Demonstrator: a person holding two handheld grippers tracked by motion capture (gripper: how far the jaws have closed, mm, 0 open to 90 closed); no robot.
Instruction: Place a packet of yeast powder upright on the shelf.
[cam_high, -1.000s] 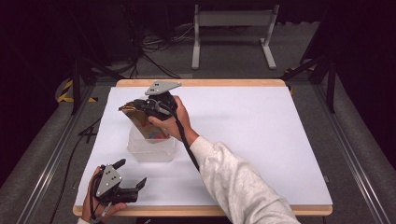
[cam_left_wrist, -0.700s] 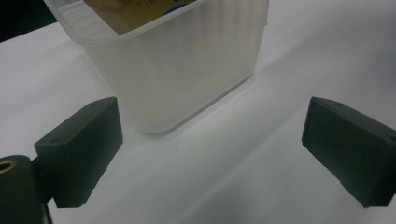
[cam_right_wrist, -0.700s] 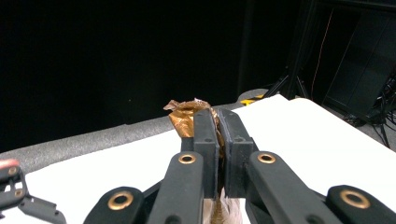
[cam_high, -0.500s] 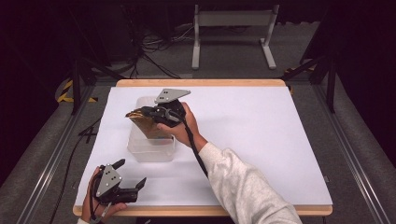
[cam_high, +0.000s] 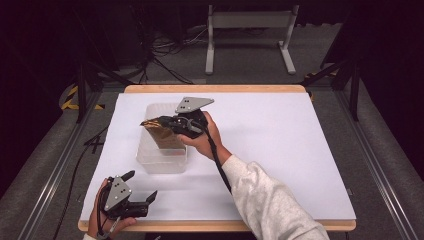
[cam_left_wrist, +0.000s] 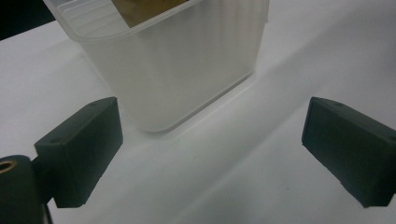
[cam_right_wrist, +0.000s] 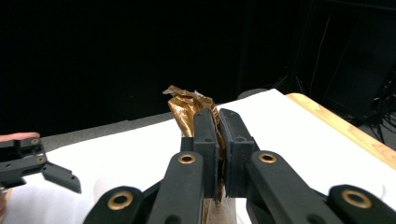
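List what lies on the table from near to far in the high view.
Left gripper, jaws open, at the near edge → translucent plastic container → crinkled brown foil packet in the right gripper → bare far part of the white table.

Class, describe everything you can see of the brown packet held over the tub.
The brown packet looks like shiny, crinkled foil, golden-brown, with a crumpled top edge. The right gripper is shut on its upper part. Its lower part sits inside the clear plastic tub on the white table; whether it touches the bottom cannot be told.
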